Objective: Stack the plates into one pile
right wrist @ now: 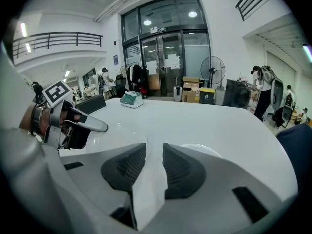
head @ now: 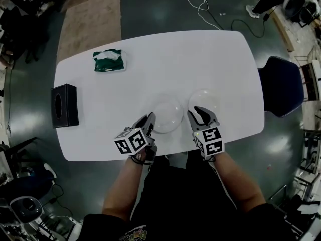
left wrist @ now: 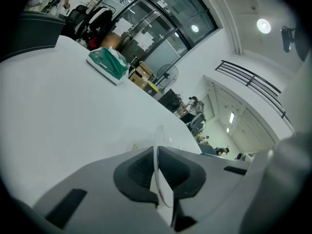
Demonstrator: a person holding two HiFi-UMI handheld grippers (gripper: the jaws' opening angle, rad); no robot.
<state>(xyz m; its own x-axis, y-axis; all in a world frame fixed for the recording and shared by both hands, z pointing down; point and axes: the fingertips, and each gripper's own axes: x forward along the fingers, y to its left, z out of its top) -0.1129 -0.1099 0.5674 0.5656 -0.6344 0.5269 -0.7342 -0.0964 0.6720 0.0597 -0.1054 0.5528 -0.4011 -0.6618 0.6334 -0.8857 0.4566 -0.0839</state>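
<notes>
Two clear plates lie side by side near the front edge of the white table (head: 150,74). My left gripper (head: 151,118) is shut on the near rim of the left plate (head: 167,115). In the left gripper view the thin clear rim (left wrist: 158,140) stands pinched between the dark pads of the left gripper (left wrist: 157,174). My right gripper (head: 200,115) is open at the near rim of the right plate (head: 204,103). Its own view shows bare table in the gap of the right gripper (right wrist: 154,162), and the right plate (right wrist: 202,149) lies just beyond the right jaw. The left plate (right wrist: 114,141) is at the left.
A green tissue pack (head: 109,61) lies at the table's far left. A black box (head: 64,105) stands at the left edge. A dark blue chair (head: 281,86) is beside the table's right end. White cables (head: 203,1) lie on the floor beyond the table.
</notes>
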